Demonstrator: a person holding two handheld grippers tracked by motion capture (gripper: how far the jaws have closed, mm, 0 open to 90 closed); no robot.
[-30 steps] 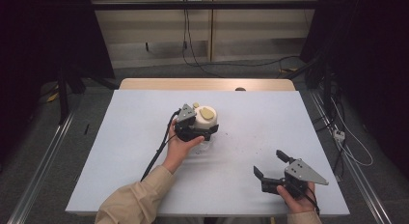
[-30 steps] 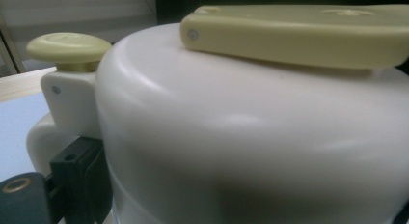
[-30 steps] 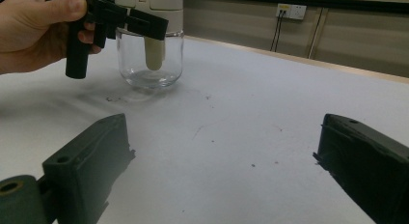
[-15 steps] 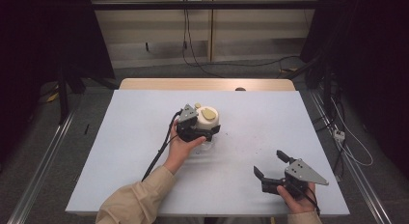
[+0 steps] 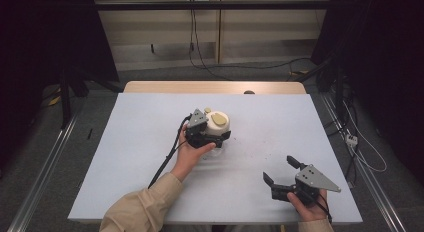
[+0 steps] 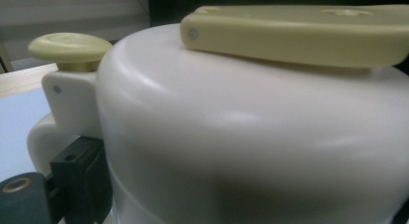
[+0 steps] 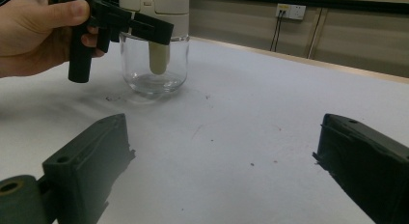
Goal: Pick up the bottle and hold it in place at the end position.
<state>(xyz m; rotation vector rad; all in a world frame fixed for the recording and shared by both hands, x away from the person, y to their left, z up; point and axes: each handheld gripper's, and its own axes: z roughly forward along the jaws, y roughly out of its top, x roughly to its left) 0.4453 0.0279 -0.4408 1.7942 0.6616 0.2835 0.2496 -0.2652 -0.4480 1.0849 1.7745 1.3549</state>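
Since the earlier frames almost nothing is shifting: the left gripper (image 5: pixel 212 138) is staying at the cream lid (image 6: pixel 251 137) of the glass jar (image 7: pixel 153 64), which is standing on the white table (image 5: pixel 140 142). The lid-grasping step appears to be in hand, one black finger (image 6: pixel 79 183) is lying against the lid's side, and whether the jaws are clamping it cannot be told; next comes, probably, a firm squeeze and twist. The right gripper (image 5: pixel 281 173) is waiting well apart, jaws spread wide and holding nothing.

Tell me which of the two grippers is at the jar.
The left gripper: its jaws straddle the jar's white lid. The right gripper sits open, apart, near the table's front edge.
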